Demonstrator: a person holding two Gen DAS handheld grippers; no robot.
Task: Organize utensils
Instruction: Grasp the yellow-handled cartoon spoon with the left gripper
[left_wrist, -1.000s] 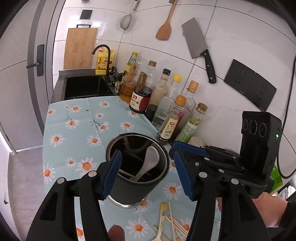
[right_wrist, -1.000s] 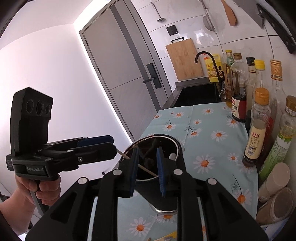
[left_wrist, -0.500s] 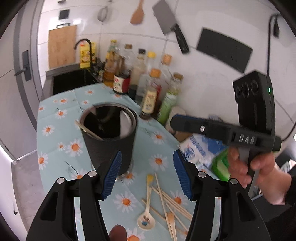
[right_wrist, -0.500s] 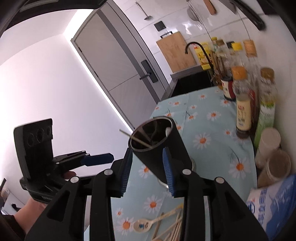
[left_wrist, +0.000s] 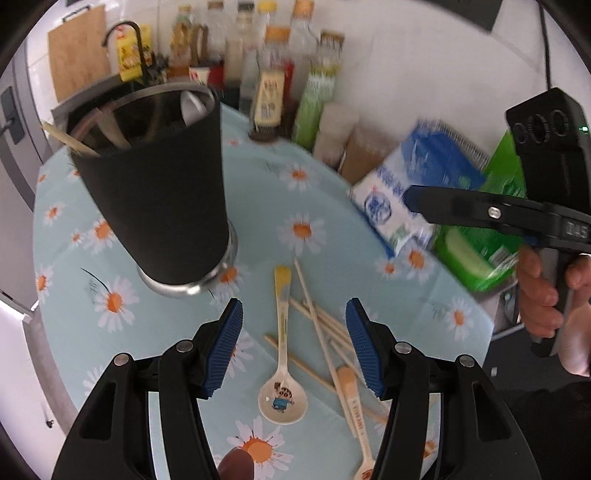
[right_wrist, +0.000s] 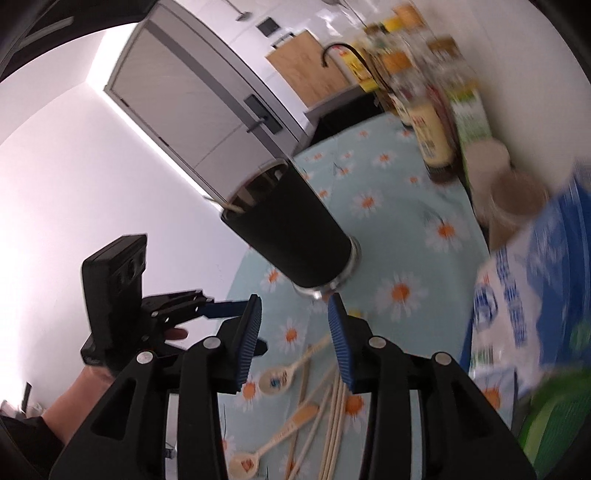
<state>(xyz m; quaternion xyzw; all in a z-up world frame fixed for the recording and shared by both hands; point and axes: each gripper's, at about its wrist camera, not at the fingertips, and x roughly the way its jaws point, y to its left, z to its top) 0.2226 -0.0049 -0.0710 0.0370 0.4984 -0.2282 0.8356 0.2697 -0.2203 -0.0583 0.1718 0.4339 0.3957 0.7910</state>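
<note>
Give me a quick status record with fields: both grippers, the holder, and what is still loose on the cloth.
left gripper: open, empty, above the loose utensils
right gripper: open, empty
utensil holder: black, upright on the daisy tablecloth, already holding a white spoon and wooden sticks
cartoon spoon: lying bowl-up between the left jaws
second spoon: lying beside it
chopsticks: scattered, overlapping

"das" on the right gripper (left_wrist: 574, 230) body.
</note>
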